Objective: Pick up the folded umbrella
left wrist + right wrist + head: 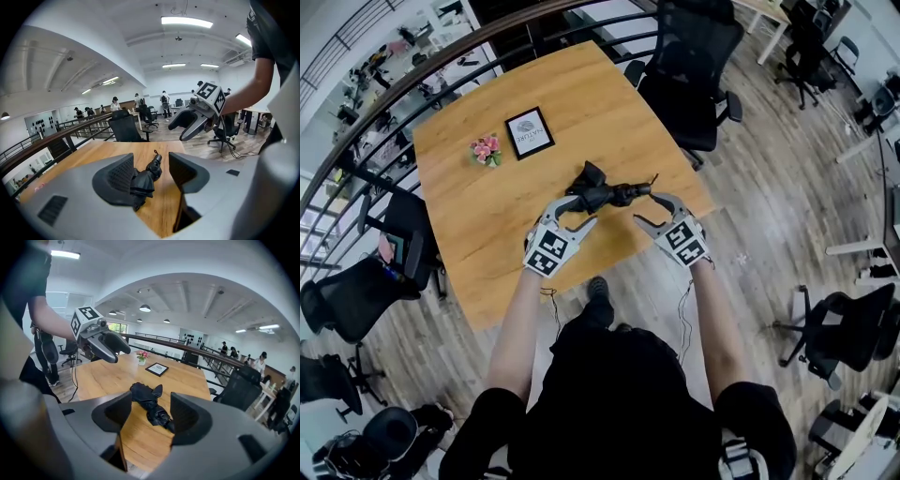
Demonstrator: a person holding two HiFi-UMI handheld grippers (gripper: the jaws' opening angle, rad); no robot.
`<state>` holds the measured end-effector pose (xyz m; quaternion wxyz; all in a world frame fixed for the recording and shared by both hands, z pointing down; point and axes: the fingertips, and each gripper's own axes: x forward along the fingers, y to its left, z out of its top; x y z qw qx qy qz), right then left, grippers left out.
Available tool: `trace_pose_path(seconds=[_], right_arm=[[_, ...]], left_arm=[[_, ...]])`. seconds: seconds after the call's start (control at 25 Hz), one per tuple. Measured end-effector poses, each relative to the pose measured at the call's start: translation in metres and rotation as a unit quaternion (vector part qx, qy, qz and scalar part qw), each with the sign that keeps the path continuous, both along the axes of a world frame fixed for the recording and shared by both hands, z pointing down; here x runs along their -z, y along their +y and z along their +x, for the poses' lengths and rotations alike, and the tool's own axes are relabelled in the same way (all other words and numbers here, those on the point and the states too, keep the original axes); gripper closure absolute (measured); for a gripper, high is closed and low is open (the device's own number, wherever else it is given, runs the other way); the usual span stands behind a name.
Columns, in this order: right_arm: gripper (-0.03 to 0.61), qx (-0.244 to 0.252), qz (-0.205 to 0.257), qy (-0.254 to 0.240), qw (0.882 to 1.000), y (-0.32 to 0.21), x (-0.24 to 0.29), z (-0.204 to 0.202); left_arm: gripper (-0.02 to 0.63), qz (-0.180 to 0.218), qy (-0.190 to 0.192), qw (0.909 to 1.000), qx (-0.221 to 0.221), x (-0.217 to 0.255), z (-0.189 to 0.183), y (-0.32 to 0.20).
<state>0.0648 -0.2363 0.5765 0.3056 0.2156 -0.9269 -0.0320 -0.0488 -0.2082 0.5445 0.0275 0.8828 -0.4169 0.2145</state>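
The left gripper [577, 214] and the right gripper [651, 212] are held out in front, jaws spread apart, tips turned inward.

One folded umbrella [605, 195], one framed card [529, 132], one flower posy [486, 149], one table [487, 216] and two hand-held grippers [581, 212] [649, 211].

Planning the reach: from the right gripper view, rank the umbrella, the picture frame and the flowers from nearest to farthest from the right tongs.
1. umbrella: straight ahead, seen through the gap of the open right tongs.
2. picture frame: farther on, near the middle of the view.
3. flowers: beyond the frame, slightly to its left.
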Motion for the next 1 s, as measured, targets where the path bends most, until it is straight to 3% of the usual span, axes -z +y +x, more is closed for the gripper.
trace_pose_path(seconds=[0.2, 0.4, 1.0], right_arm=[[0.305, -0.009, -0.003, 0.007, 1.0, -0.018, -0.008, -0.019], [0.305, 0.015, 0.0, 0.031, 0.999, -0.028, -0.019, -0.036], [0.304, 0.035, -0.047, 0.047, 0.997, -0.059, -0.063, -0.038]], left_arm=[[0.363, -0.014, 0.01, 0.9998, -0.014, -0.014, -0.016, -0.022], [0.364, -0.025, 0.013, 0.9992, -0.03, -0.022, -0.017, -0.038], [0.364, -0.07, -0.002, 0.9965, -0.047, -0.061, -0.013, -0.066]])
